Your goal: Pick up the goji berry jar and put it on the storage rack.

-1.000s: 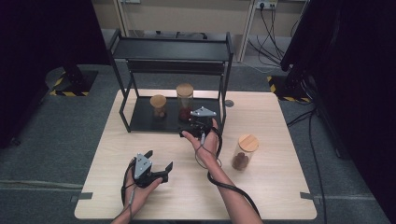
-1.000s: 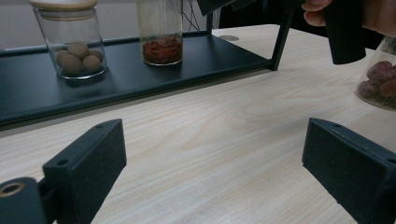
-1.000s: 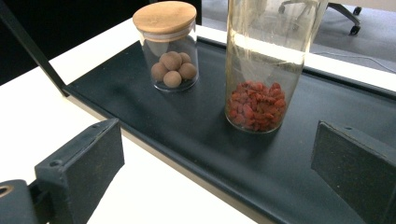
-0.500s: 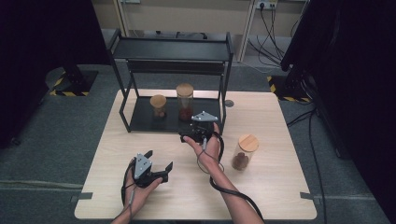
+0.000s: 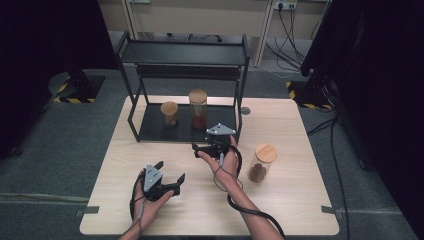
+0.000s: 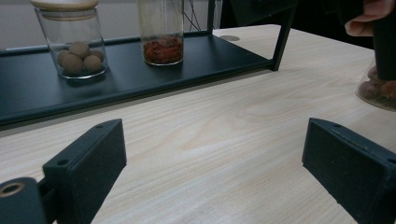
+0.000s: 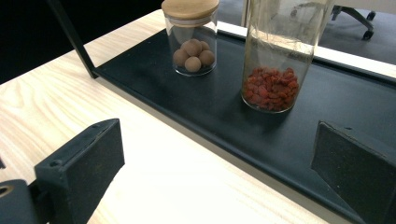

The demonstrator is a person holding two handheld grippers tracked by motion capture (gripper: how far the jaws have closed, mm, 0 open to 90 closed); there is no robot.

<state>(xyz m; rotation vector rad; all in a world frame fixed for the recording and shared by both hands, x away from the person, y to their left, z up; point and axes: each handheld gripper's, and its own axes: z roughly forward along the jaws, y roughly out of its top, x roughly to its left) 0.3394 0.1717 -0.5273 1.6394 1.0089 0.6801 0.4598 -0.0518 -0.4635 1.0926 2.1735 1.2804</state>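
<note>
Drawn back from black metal shelf rack [image 5: 150, 131]: right claw [image 7: 219, 163], jaws spread, empty. Ahead on rack, two wood-lidded glass jars; third jar [image 5: 261, 163] beside claw, ungrasped. Left claw [image 5: 175, 182] released, idle on counter [image 5: 300, 210].

No legible text, label, brand, number or sign appears on any surface; the jars [image 5: 198, 109], the shelf rack [image 5: 185, 52] and the desk [image 5: 280, 130] carry no readable markings.
</note>
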